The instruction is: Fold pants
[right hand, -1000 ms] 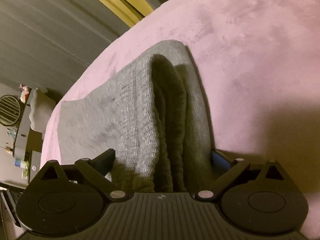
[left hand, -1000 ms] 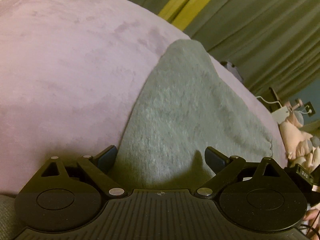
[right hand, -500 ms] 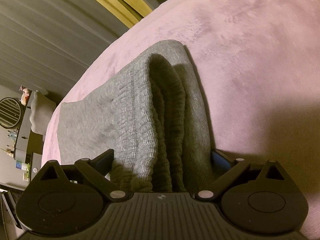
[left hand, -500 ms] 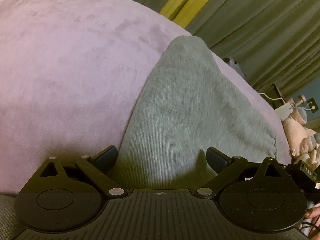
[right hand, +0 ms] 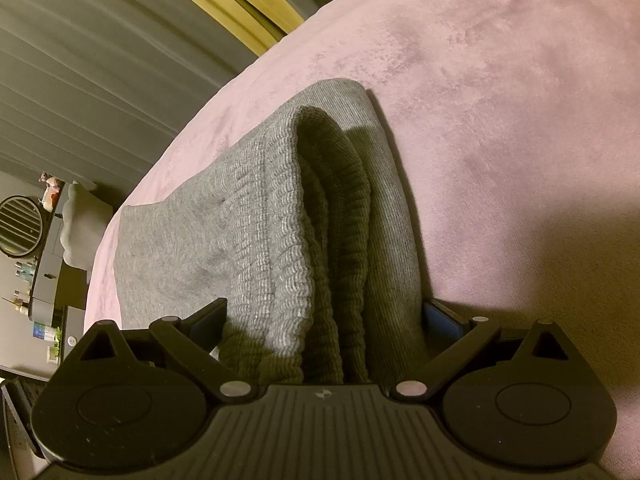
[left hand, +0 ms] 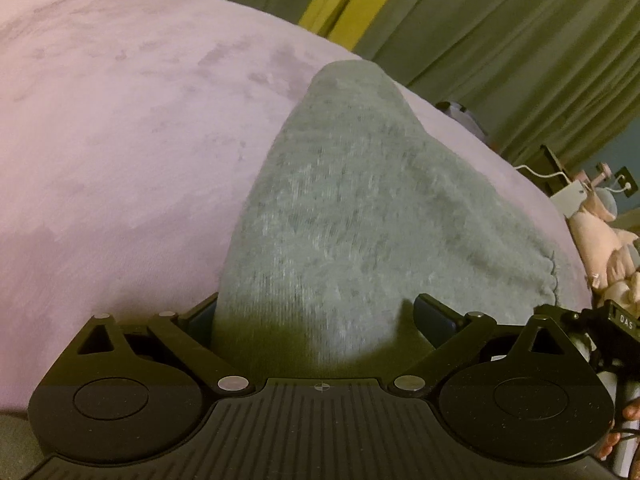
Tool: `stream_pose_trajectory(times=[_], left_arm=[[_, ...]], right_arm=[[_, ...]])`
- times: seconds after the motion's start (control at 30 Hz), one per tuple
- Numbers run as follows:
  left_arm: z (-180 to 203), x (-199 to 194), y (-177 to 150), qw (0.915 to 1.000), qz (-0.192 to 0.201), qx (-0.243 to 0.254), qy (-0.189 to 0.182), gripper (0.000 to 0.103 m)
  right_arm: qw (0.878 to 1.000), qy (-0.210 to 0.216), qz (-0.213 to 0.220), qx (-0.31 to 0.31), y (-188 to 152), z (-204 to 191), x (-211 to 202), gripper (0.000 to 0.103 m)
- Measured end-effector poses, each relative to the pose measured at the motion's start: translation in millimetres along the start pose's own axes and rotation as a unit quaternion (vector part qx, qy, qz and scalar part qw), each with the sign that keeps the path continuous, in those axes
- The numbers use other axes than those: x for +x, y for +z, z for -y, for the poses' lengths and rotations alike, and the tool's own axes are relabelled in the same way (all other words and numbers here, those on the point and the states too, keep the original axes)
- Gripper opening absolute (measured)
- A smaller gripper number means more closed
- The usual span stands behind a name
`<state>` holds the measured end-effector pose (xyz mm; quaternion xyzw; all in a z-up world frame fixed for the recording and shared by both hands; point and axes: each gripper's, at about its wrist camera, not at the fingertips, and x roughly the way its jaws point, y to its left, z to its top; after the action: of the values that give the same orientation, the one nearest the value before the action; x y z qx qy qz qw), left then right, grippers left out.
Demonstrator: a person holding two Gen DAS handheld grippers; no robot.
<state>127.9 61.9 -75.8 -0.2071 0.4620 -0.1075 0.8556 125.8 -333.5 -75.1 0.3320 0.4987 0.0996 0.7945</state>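
Observation:
Grey knit pants (left hand: 340, 208) lie folded on a pink plush bed cover (left hand: 120, 128). My left gripper (left hand: 316, 314) is open, its two fingers spread on either side of a smooth folded edge of the pants. My right gripper (right hand: 324, 316) is open too, its fingers straddling the stacked layers at the ribbed waistband (right hand: 276, 240) of the pants (right hand: 192, 240). The cloth fills the gap between the fingers in both views; the fingertips are partly hidden by it.
Olive curtains with a yellow strip (left hand: 348, 4) hang behind the bed. Plush toys (left hand: 600, 232) sit off the bed's right edge in the left wrist view. A dresser with a round mirror and bottles (right hand: 24, 248) stands at the left in the right wrist view.
The left gripper has tilted and shifted slightly, so the pants sit a little more to the right in its view. The right gripper has barely moved. Both stay open.

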Motion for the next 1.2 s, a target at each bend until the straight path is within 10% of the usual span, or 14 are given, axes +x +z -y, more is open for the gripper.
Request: stream_pose_trajectory(times=[0.3, 0.6, 0.83, 0.97, 1.2], left_arm=[[-27.2, 11.5, 25.7, 0.9951, -0.001, -0.077, -0.061, 0.1], [-19.1, 33.6, 42.4, 0.9938, -0.025, -0.038, -0.101, 0.099], [-28.1, 35.9, 42.2, 0.9929, -0.011, -0.061, -0.102, 0.065], [-23.9, 33.1, 40.5, 0.9942, -0.004, -0.04, -0.099, 0.051], [-20.8, 39.7, 40.8, 0.9956, -0.007, -0.034, -0.087, 0.06]], right_arm=[[1.0, 0.016, 0.003, 0.02, 2.6, 7.6, 0.2, 0.099], [0.998, 0.034, 0.012, 0.045, 5.3, 14.7, 1.2, 0.099], [1.0, 0.021, 0.017, 0.015, 2.3, 5.9, 1.8, 0.099], [0.999, 0.014, 0.032, -0.024, -0.4, -6.7, -0.5, 0.069], [0.999, 0.033, 0.023, 0.006, 5.9, -0.1, 5.3, 0.081]])
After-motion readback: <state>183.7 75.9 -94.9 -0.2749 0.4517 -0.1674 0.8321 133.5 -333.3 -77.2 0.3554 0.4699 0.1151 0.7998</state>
